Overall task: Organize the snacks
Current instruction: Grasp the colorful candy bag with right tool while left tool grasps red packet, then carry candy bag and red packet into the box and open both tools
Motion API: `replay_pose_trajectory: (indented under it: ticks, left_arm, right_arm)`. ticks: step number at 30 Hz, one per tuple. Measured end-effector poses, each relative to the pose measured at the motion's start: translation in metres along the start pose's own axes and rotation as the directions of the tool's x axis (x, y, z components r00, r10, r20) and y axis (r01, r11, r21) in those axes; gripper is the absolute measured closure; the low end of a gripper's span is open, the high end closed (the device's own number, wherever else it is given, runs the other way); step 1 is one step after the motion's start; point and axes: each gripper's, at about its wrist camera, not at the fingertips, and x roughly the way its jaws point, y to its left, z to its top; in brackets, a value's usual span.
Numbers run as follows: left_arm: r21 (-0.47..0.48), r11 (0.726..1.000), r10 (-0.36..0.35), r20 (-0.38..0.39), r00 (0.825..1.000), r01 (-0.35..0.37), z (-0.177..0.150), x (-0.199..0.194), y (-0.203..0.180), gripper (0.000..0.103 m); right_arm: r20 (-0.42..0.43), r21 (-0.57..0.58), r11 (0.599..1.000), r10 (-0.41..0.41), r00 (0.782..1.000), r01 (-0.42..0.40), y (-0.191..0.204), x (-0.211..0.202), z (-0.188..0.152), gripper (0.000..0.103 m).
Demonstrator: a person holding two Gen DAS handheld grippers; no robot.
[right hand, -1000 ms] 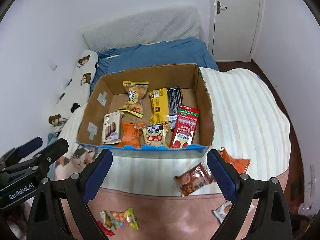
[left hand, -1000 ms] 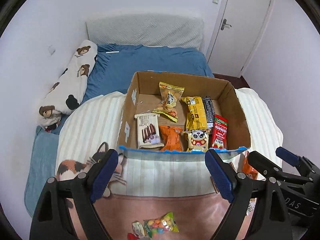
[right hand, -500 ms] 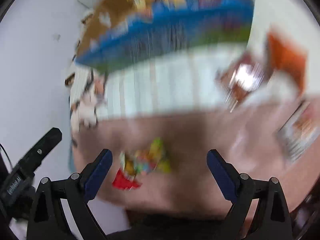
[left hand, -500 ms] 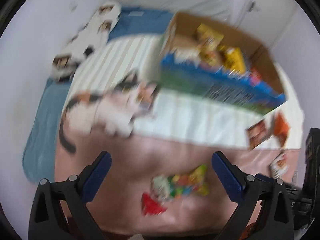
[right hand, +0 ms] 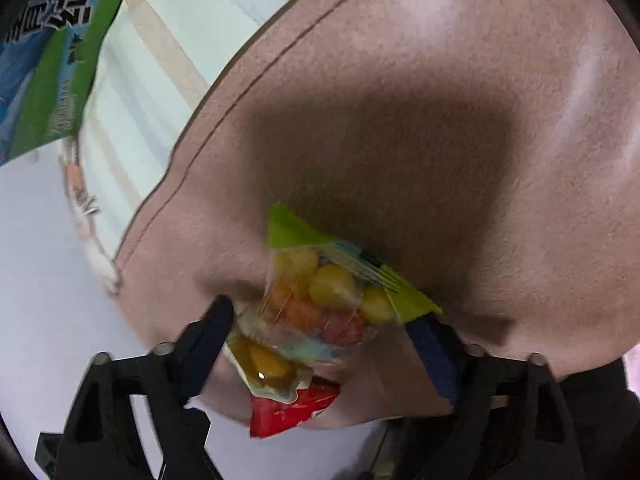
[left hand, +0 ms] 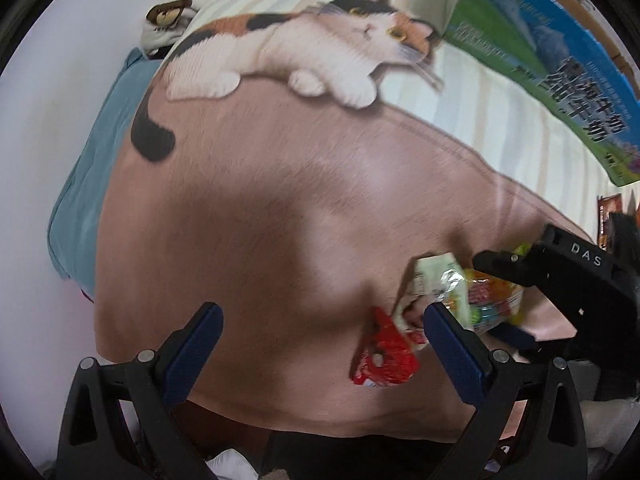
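Right wrist view: we bring the right hand-held gripper [right hand: 320, 344] down over the clear packet of coloured sweets [right hand: 320, 296], which lies on the pinkish-brown blanket [right hand: 400, 100] of the bed, just beyond a red packet [right hand: 292, 408] at the blanket's near edge. The jaws have just been closing, and the packet sits between them — the left pad looks close against the wrapper, yet a firm pinch is not evident, so we judge the grasp unfinished. To do this step well we close squarely across the packet's filled middle, not its thin green seal, and keep the pads clear of the red packet and of the blanket's soft pile.

Left wrist view: the left hand-held gripper [left hand: 320, 340] hangs released, jaws wide, with nothing between them; its right finger overlaps the two packets in the view. The printed cardboard box [left hand: 540, 60] — the likely destination — stands beyond the sweets packet, past the cat print [left hand: 304, 44].
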Motion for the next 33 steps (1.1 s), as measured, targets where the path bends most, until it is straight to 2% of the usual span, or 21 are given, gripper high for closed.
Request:
replay_pose_trajectory:
  ticks: [1,2,3,6,9,10,12,15,17,18,21,23,25,26,27,33]
  left_arm:
    - [-0.002,1.000,-0.007,-0.005,1.000,0.007,0.000,0.002,0.001,0.000]
    - [-0.002,1.000,-0.013,-0.012,1.000,0.013,0.000,0.004,0.000,0.000]
    - [0.000,1.000,-0.020,-0.018,1.000,0.020,0.001,0.007,0.001,0.000]
    - [0.009,0.998,-0.055,-0.040,0.998,0.056,-0.001,0.012,-0.005,0.000]
    - [0.007,0.996,-0.088,-0.070,0.994,0.088,-0.010,0.021,-0.009,0.000]
    - [0.002,0.995,-0.095,-0.082,0.992,0.096,-0.013,0.024,-0.010,0.000]
    - [-0.017,0.993,-0.116,-0.109,0.987,0.115,-0.020,0.030,-0.011,0.000]
    - [-0.036,0.991,-0.135,-0.157,0.978,0.131,-0.029,0.041,-0.012,0.000]
    - [-0.027,0.989,-0.146,-0.193,0.970,0.144,-0.032,0.051,-0.016,0.000]
    - [-0.024,0.989,-0.151,-0.202,0.968,0.149,-0.033,0.055,-0.018,0.000]
    - [-0.015,0.988,-0.151,-0.185,0.971,0.151,-0.028,0.064,-0.019,0.002]
    - [-0.010,0.991,-0.130,-0.164,0.978,0.130,-0.029,0.065,-0.018,0.015]
    - [-0.009,0.993,-0.121,-0.142,0.983,0.121,-0.032,0.066,-0.016,0.043]
    - [-0.007,0.994,-0.113,-0.135,0.984,0.113,-0.032,0.066,-0.015,0.050]
    - [-0.004,0.994,-0.113,-0.129,0.985,0.114,-0.032,0.064,-0.016,0.067]
    - [0.007,0.992,-0.125,-0.079,0.989,0.126,-0.017,0.048,-0.023,0.070]
  right_arm:
    - [0.011,-0.042,0.999,-0.030,0.999,0.031,0.004,-0.001,-0.002,0.033]
    - [0.020,-0.090,0.995,-0.044,0.999,0.046,0.008,-0.003,-0.004,0.042]
    - [0.031,-0.134,0.989,-0.060,0.998,0.064,0.012,-0.005,-0.006,0.045]
    - [0.116,-0.334,0.925,-0.151,0.982,0.182,0.026,-0.018,-0.015,0.046]
    - [0.212,-0.481,0.818,-0.240,0.947,0.315,0.041,-0.027,-0.022,0.046]
    - [0.259,-0.514,0.776,-0.267,0.928,0.366,0.045,-0.029,-0.023,0.046]
    - [0.291,-0.565,0.702,-0.322,0.901,0.434,0.054,-0.026,-0.023,0.045]
    - [0.284,-0.573,0.694,-0.332,0.900,0.437,0.059,-0.021,-0.027,0.037]
    - [0.257,-0.555,0.723,-0.321,0.912,0.411,0.057,-0.009,-0.030,0.036]
    - [0.257,-0.550,0.727,-0.322,0.911,0.412,0.056,-0.004,-0.033,0.036]
    - [0.269,-0.515,0.752,-0.315,0.910,0.412,0.052,-0.005,-0.027,0.035]
    - [0.269,-0.496,0.768,-0.309,0.913,0.406,0.053,-0.003,-0.025,0.036]
    - [0.279,-0.481,0.776,-0.307,0.910,0.409,0.050,-0.008,-0.020,0.042]
    - [0.291,-0.477,0.773,-0.310,0.905,0.418,0.050,-0.009,-0.020,0.046]
    - [0.296,-0.478,0.774,-0.303,0.906,0.415,0.051,-0.009,-0.019,0.047]
    - [0.304,-0.496,0.773,-0.273,0.913,0.397,0.038,-0.023,-0.020,0.051]
